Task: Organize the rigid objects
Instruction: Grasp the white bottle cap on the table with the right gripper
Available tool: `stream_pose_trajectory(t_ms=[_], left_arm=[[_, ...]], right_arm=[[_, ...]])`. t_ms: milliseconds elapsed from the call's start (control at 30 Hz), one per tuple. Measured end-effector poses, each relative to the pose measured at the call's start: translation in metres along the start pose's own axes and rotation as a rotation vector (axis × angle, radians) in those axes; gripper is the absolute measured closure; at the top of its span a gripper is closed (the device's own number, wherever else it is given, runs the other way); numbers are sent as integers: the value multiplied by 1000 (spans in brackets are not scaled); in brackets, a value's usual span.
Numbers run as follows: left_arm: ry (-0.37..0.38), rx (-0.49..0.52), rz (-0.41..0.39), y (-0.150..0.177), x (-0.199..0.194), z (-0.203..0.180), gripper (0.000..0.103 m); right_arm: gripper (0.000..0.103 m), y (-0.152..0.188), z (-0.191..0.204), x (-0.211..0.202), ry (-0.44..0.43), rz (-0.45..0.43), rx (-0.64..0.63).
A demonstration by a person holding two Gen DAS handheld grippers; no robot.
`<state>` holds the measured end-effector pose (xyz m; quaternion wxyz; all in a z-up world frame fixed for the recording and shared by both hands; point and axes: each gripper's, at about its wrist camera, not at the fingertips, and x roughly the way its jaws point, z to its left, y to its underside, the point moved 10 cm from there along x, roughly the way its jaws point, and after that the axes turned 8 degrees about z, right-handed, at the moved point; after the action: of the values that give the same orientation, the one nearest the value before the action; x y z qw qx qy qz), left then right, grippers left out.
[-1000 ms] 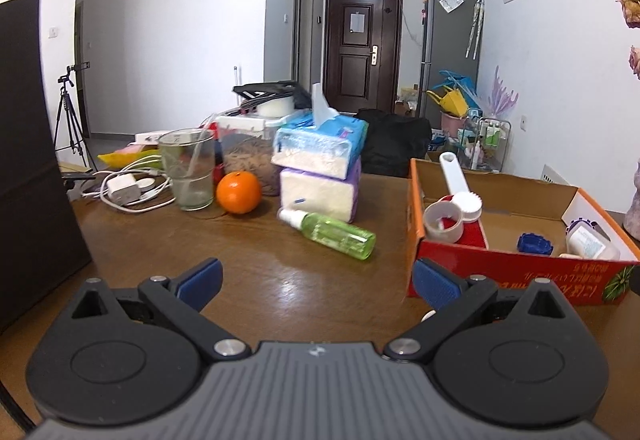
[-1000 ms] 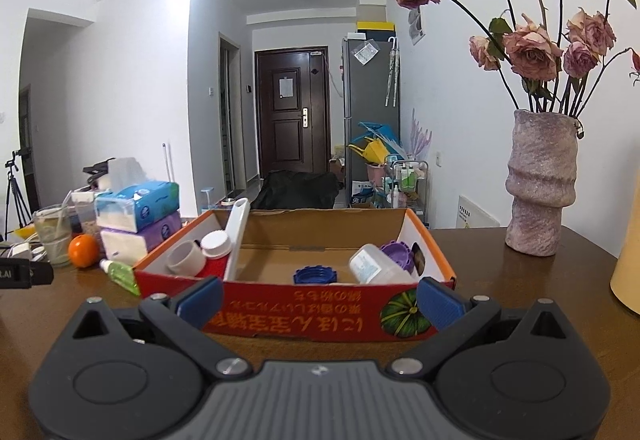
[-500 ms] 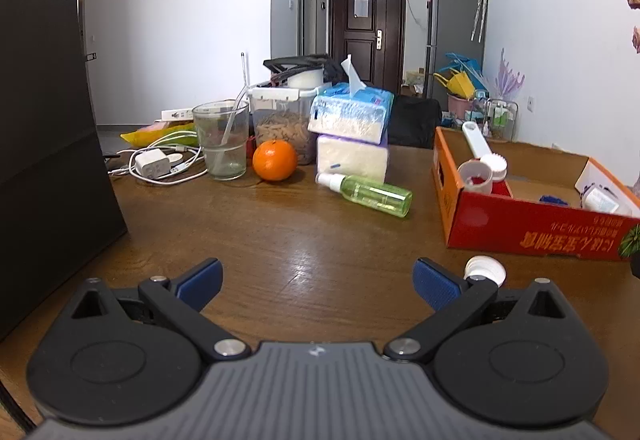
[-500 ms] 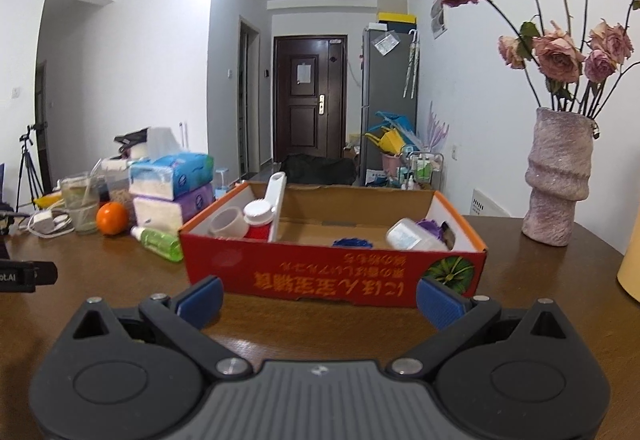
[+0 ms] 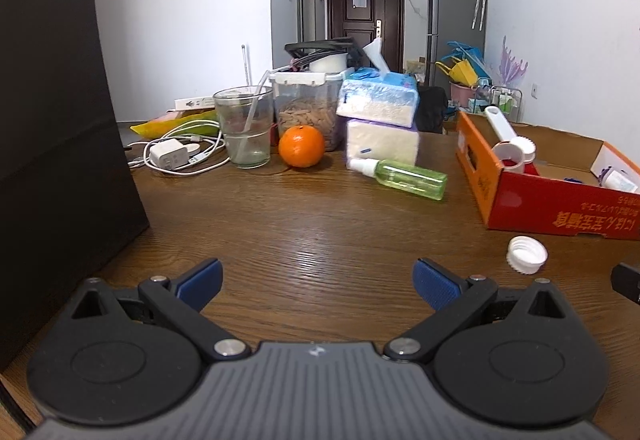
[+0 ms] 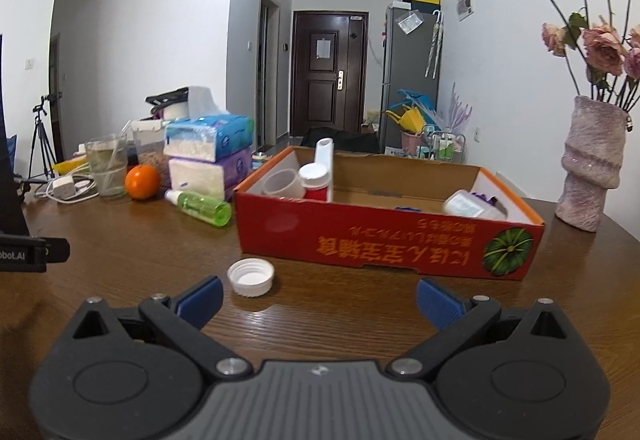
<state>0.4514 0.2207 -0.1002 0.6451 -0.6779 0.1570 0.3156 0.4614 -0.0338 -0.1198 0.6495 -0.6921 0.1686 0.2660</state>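
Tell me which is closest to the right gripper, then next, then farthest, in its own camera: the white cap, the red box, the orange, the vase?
1. White cap, just ahead, left.
2. Red box, ahead.
3. Orange, far left.
4. Vase, far right; too close to call with the orange.

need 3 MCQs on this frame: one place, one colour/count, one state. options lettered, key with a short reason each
1. Where is the white cap?
A. inside the box
B. on the table in front of the red box
C. on top of the tissue packs

2. What colour is the spray bottle lying on the table?
A. green
B. blue
C. red

3. How do the left gripper and right gripper stand?
A. both shut on the cap
B. left open, right shut
C. both open and empty

Key: B, the cap sits on bare wood just short of the box's front wall; A, its clear body is green with a white nozzle; C, each pair of blue pads is spread wide with nothing between.
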Motion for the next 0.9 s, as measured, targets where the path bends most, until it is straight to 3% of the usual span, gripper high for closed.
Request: stream_pose_trajectory(t_ms=[600,900], left_arm=[[-60,-42,53,-2,33,65,0],[-58,-63,65,-2,38,73,0]], right_arm=[[2,-4,43,63,8,138,-12],[35,-11,60,101,-7,206,-20]])
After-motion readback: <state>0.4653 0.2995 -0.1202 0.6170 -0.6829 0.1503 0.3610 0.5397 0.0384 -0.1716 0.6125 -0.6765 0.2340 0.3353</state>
